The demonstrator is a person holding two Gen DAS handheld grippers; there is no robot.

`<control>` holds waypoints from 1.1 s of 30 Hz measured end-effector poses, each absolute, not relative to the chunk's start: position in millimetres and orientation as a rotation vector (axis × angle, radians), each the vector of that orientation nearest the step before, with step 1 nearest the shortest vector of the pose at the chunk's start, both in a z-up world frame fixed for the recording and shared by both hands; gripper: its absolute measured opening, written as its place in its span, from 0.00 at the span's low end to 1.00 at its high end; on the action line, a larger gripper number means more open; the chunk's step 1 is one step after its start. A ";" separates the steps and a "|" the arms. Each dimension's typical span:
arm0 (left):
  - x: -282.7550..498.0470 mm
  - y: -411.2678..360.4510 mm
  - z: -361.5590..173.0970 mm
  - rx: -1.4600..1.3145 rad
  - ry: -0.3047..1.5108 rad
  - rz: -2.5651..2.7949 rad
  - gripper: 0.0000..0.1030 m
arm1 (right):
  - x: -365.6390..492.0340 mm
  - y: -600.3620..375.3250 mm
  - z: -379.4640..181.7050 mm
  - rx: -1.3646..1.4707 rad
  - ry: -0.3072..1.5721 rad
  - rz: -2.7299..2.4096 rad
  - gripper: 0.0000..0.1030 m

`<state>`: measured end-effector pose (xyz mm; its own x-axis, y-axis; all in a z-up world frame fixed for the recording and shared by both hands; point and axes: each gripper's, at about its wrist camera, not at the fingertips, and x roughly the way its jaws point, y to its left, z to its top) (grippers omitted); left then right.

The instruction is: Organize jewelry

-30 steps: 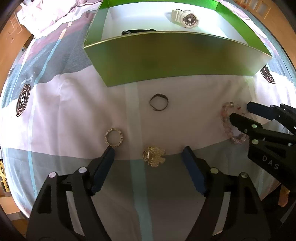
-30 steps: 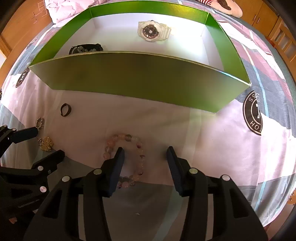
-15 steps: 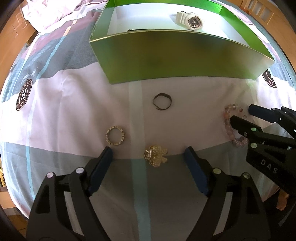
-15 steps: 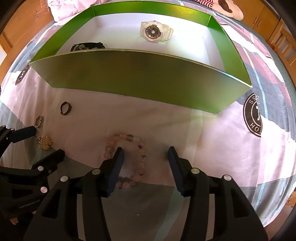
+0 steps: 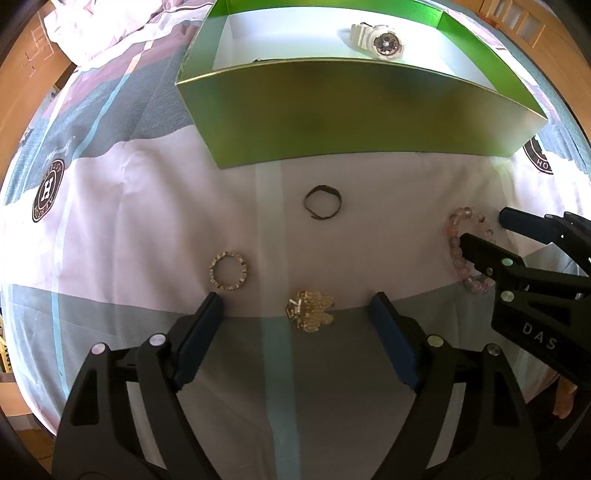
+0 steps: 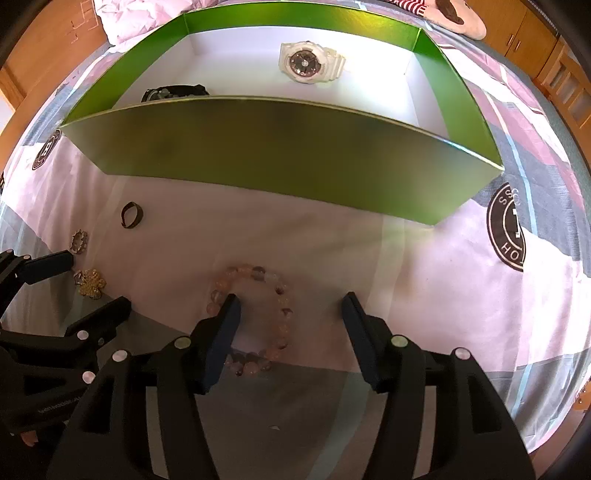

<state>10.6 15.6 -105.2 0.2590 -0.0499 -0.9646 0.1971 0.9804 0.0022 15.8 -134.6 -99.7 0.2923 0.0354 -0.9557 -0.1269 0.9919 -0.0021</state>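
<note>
On the bed cover in front of the green box lie a gold flower brooch, a studded ring, a dark ring and a pink bead bracelet. My left gripper stands open, pointing down, with the brooch between its fingertips and apart from both. My right gripper has its jaws opening; its left finger stands inside the bracelet loop, the loop's right side lies between the fingers, and the pads do not press it. In the box lie a white watch and a black watch.
The box's tall near wall rises just beyond the loose jewelry. The two grippers stand close side by side, the right gripper at the left view's right edge. Rumpled bedding lies at the far left, wooden furniture beyond the bed.
The right gripper's fingers have spread wider around the bracelet's right side. The left gripper's fingers have widened slightly around the brooch. No jewelry has moved.
</note>
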 end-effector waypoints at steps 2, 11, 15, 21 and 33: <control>10.3 15.4 -105.1 0.132 1.298 -0.169 0.81 | 14.0 -134.5 -100.4 -0.089 1.262 0.111 0.57; 10.5 12.9 -97.7 0.135 1.266 -0.188 0.39 | 7.7 -137.2 -93.0 -0.078 1.244 0.135 0.15; 13.5 14.7 -96.6 0.130 1.263 -0.190 0.28 | 5.6 -134.5 -92.7 -0.096 1.239 0.146 0.10; 17.4 20.6 -90.6 0.101 1.264 -0.198 0.19 | 7.5 -140.9 -87.7 -0.042 1.242 0.151 0.08; 21.9 14.9 -76.8 0.037 1.250 -0.287 0.18 | 19.5 -178.0 -71.7 0.042 1.236 0.066 0.07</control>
